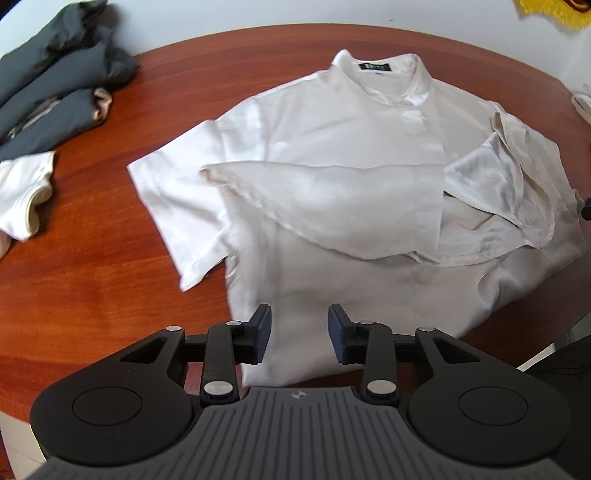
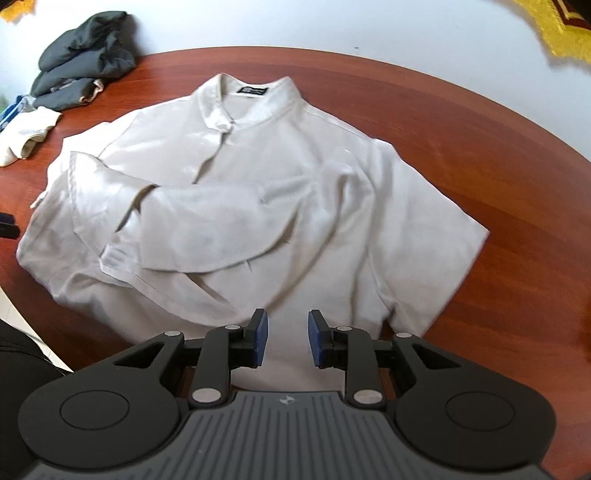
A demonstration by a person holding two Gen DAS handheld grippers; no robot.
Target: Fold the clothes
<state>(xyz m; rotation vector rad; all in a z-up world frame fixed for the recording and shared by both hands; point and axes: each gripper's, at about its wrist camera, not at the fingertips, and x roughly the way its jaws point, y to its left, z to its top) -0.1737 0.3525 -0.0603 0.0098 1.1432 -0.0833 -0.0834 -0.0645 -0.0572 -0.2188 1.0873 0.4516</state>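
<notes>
A white short-sleeved shirt (image 1: 332,122) lies face up on the round wooden table (image 1: 92,277), collar at the far side. One sleeve is folded across the chest; the other sleeve (image 1: 173,199) lies spread flat. My left gripper (image 1: 300,332) is open and empty, just above the shirt's near hem. In the right wrist view the same shirt (image 2: 295,158) fills the middle, with a sleeve (image 2: 207,221) folded across it. My right gripper (image 2: 287,341) is open and empty over the near hem.
A pile of dark grey clothes (image 1: 55,74) and a small white garment (image 1: 22,192) lie at the table's far left; they also show in the right wrist view (image 2: 85,51). A yellow fringed cloth (image 2: 554,26) hangs at the upper right. The table edge runs close by.
</notes>
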